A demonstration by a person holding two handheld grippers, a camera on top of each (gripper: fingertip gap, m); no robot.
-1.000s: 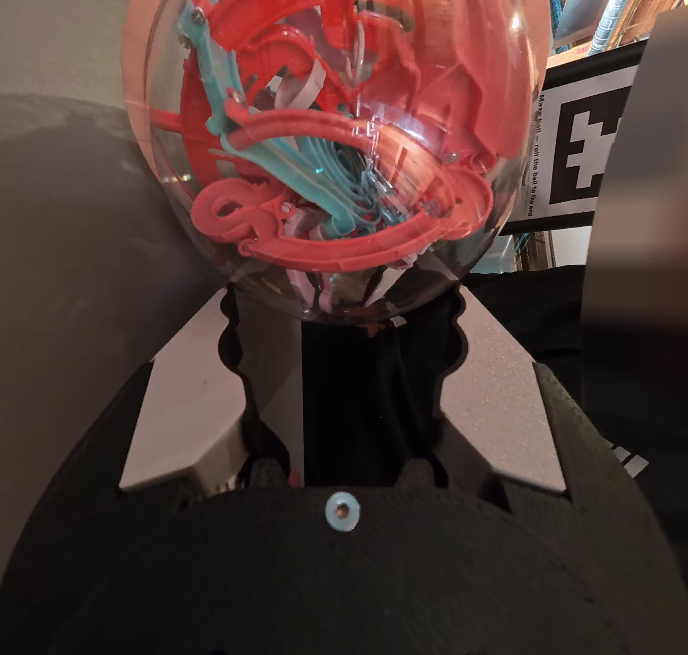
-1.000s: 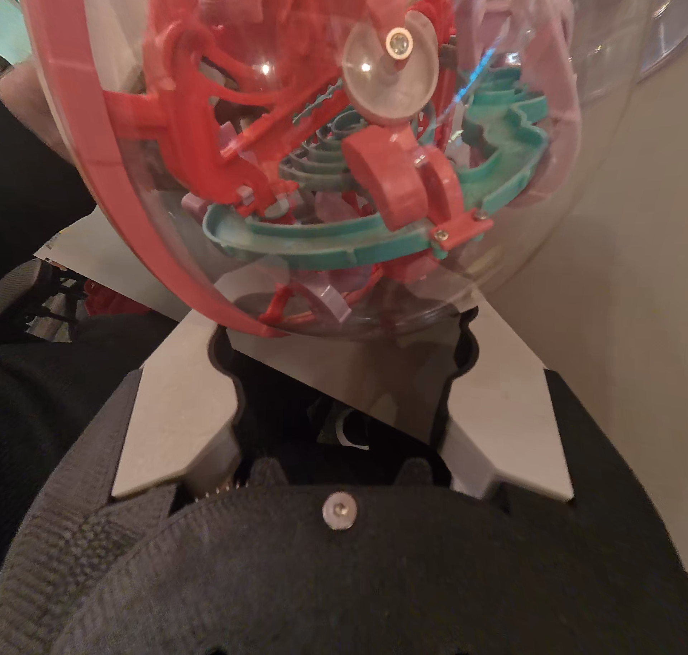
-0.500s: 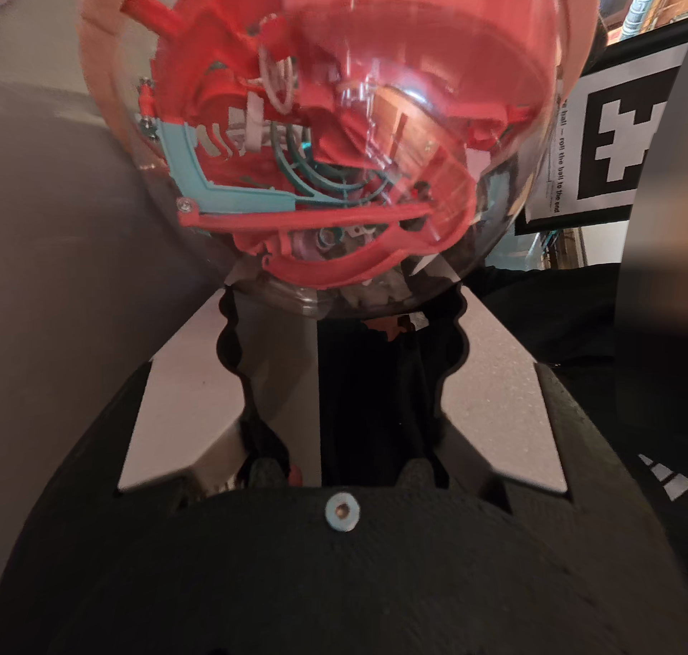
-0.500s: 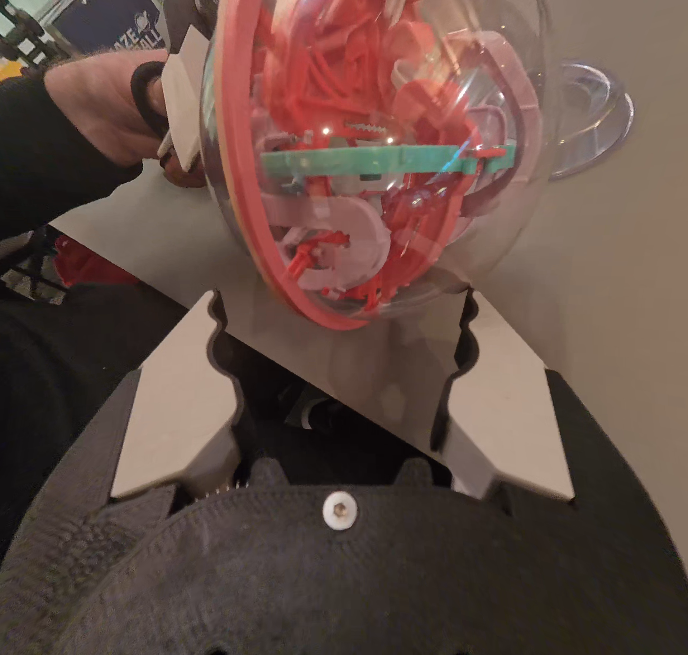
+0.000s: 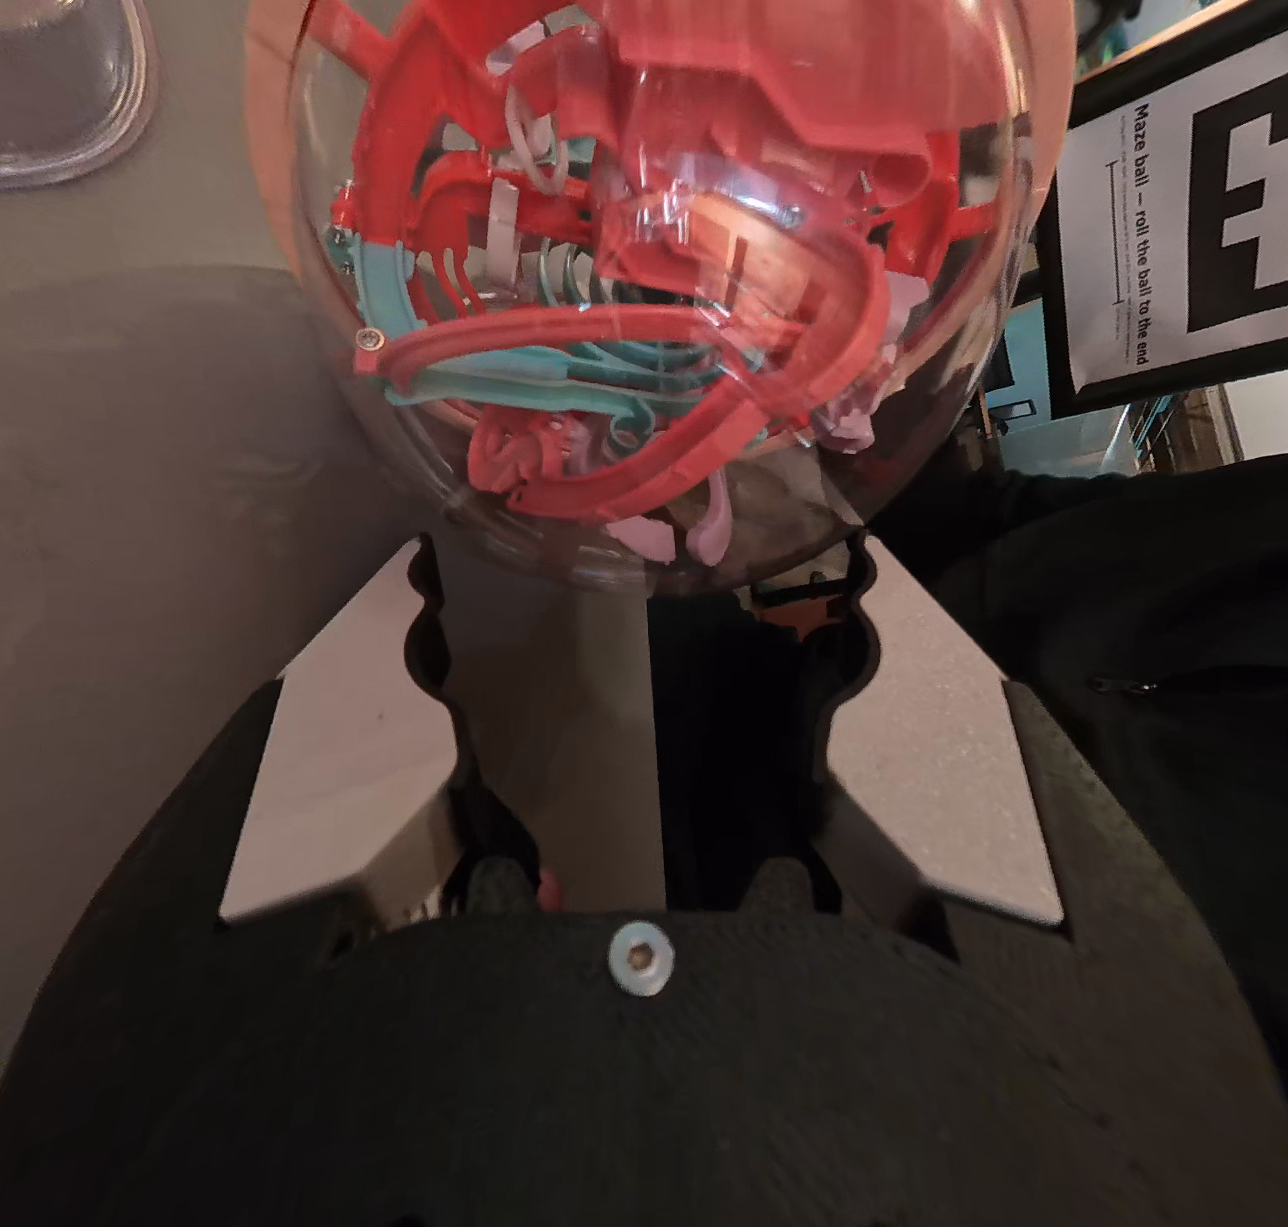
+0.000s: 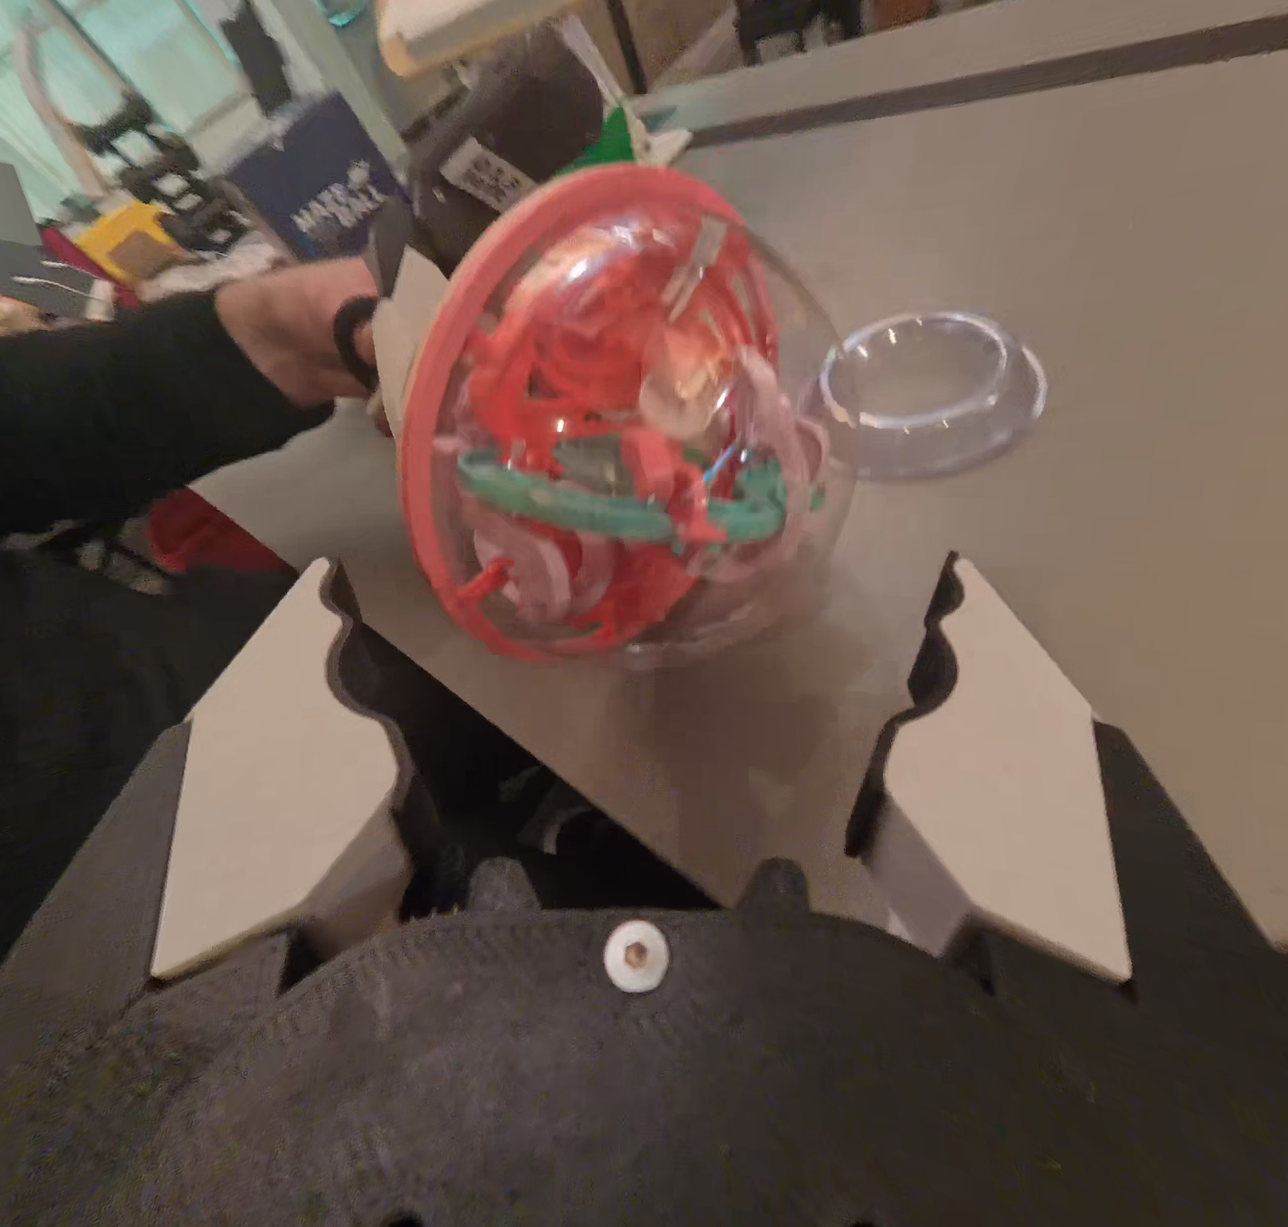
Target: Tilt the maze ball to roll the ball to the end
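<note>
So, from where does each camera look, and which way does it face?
Left wrist view: on the left gripper, facing the maze ball close up; own fingers show.
Right wrist view: on the right gripper, facing it from farther; own fingers and the hand show.
Shared: maze ball, clear stand.

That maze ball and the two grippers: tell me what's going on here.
A person is working a clear maze ball with red, teal and lilac tracks over a grey table. The left gripper, jaws wide, meets the ball's lower curve. The right gripper is open and clear of the ball. A clear plastic stand sits empty on the table beyond. The small ball inside cannot be made out.
</note>
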